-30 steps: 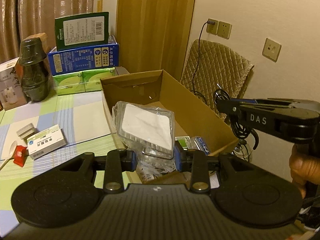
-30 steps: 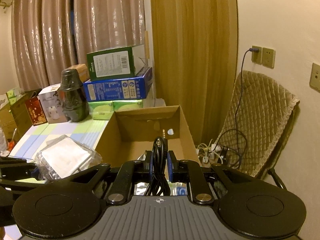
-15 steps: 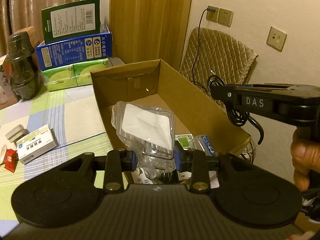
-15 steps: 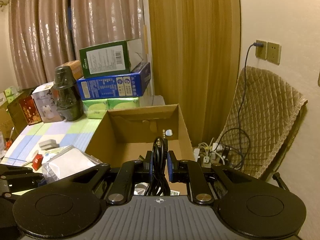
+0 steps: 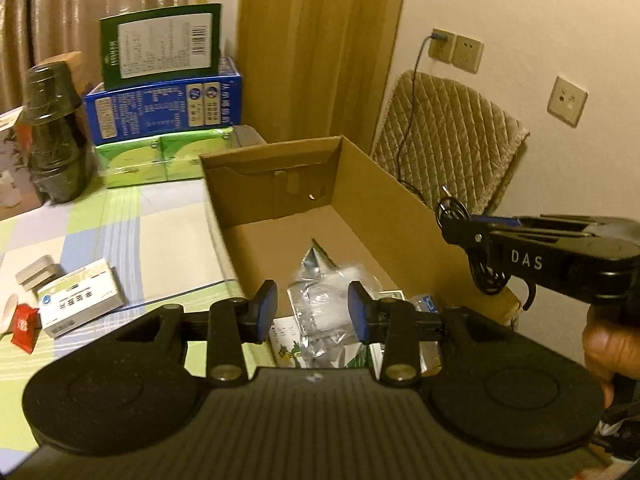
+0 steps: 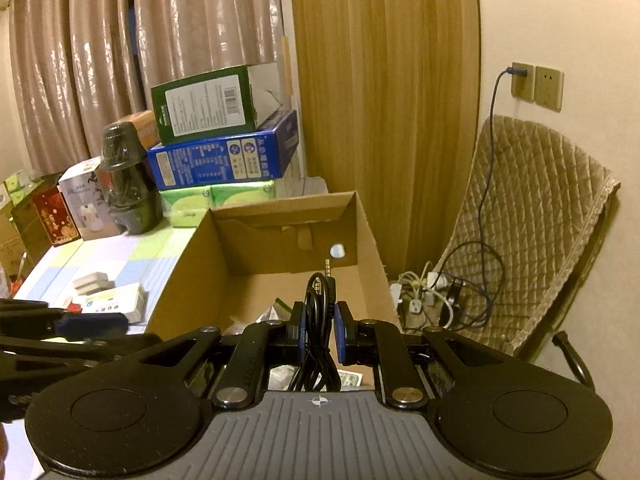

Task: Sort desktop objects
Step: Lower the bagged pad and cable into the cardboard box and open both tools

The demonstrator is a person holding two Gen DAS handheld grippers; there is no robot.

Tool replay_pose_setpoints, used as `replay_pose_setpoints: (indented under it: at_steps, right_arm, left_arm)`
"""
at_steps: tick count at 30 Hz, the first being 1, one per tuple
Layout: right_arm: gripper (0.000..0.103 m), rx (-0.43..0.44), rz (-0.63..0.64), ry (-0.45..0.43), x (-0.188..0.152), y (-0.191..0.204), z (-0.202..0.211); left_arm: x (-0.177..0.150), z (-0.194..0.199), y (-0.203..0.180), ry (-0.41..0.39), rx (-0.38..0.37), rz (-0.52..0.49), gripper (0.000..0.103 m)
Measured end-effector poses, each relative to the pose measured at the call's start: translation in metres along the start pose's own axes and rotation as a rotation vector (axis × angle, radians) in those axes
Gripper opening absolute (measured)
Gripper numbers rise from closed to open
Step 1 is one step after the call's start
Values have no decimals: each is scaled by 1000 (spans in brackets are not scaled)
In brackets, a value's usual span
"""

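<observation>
The left gripper [image 5: 312, 312] had just let go: its fingers [image 5: 267, 307], clamped on the clear plastic packet [image 5: 326, 300] half a second before, now stood spread apart over the cardboard box [image 5: 404, 216], and the packet lay blurred inside among the other packets (apparently mid-drop or just landed). That item looked sorted. The right gripper [image 6: 319, 328] stayed pinched on the coiled black audio cable [image 6: 320, 300] above the box, probably next to go in. A white medicine box [image 5: 80, 298] and small items remained on the counter [image 5: 160, 240].
</observation>
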State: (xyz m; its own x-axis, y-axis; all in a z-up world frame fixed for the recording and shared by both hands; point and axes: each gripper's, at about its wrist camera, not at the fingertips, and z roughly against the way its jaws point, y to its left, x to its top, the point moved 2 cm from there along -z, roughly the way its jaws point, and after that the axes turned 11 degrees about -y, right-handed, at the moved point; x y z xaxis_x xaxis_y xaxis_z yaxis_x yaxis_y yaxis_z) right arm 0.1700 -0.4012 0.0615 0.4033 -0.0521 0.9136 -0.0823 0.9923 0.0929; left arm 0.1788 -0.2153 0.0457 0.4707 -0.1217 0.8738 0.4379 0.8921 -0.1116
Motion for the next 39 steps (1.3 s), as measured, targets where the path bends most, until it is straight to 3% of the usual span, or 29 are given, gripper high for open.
replay_pose_setpoints:
  at_steps: [6, 8, 10, 11, 16, 23, 29, 39]
  right_arm:
    - [11, 29, -30, -12, 4, 5, -6]
    - [17, 50, -27, -24, 8, 7, -10]
    - [67, 31, -31, -32, 10, 7, -11]
    - [70, 26, -40, -50, 12, 6, -9]
    - [70, 12, -72, -52, 10, -1, 1]
    - [74, 4, -110, -42, -3, -2, 25]
    - [84, 35, -112, -35, -17, 21, 45]
    - [95, 117, -112, -26, -24, 72, 62]
  left_arm:
    - [-5, 14, 13, -9, 20, 33, 34]
    - [-7, 17, 15, -8, 26, 39, 39]
    - [-9, 20, 19, -9, 34, 47, 43]
    - [-10, 23, 21, -10, 38, 49, 46]
    - [-14, 33, 33, -14, 63, 72, 51]
    - [-22, 55, 50, -28, 102, 93, 67]
    - [-32, 75, 64, -32, 133, 115, 80]
    - [-49, 111, 95, -39, 204, 134, 92]
